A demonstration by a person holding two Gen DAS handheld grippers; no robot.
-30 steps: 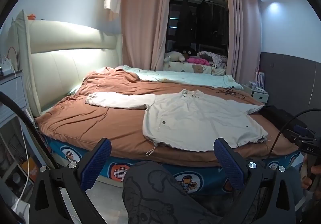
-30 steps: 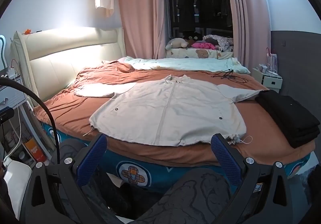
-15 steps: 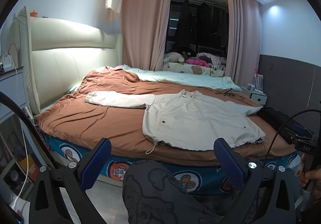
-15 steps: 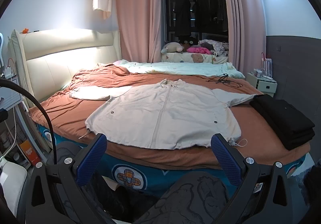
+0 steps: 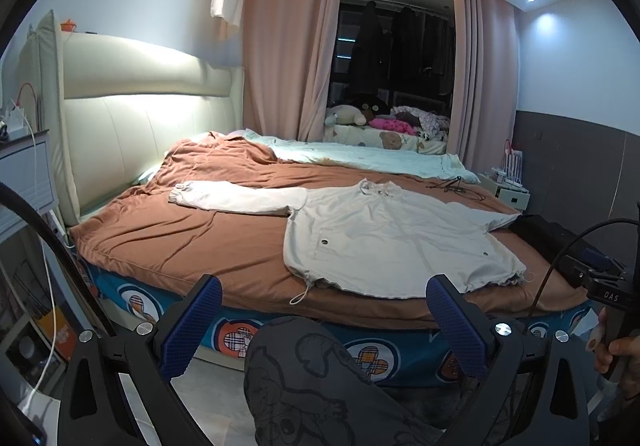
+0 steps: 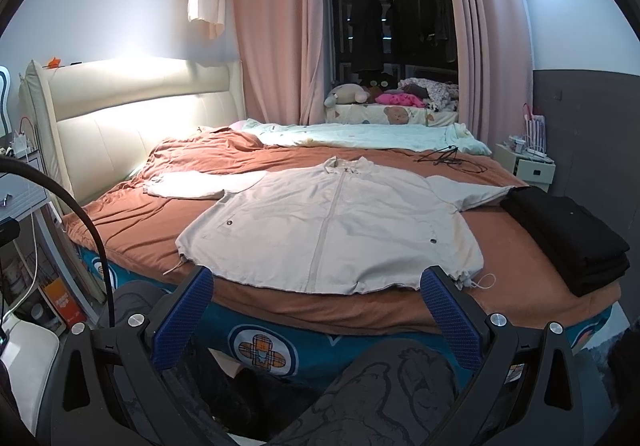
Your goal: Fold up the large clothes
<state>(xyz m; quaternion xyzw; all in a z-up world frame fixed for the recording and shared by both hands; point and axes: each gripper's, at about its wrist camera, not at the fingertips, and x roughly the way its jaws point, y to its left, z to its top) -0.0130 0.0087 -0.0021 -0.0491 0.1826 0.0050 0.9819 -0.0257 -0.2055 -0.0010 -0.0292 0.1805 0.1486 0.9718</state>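
Observation:
A cream zip-up jacket (image 6: 332, 226) lies flat and face up on the brown bedspread (image 6: 152, 222), both sleeves spread out to the sides. It also shows in the left wrist view (image 5: 392, 238), with its left sleeve (image 5: 236, 200) stretched toward the headboard. My left gripper (image 5: 323, 320) is open and empty, held off the near edge of the bed. My right gripper (image 6: 316, 312) is open and empty, in front of the jacket's hem.
A folded black garment (image 6: 568, 234) lies on the bed's right side, over the jacket's right cuff. A black cable (image 6: 444, 160) lies behind the jacket. A pale green quilt (image 6: 360, 136) lies at the far side. My knee (image 5: 312, 366) is below the bed edge. A nightstand (image 6: 532, 168) stands at the right.
Both views have shifted slightly, and the bed and jacket sit a little lower in frame. The jacket has not moved. Both grippers stay open.

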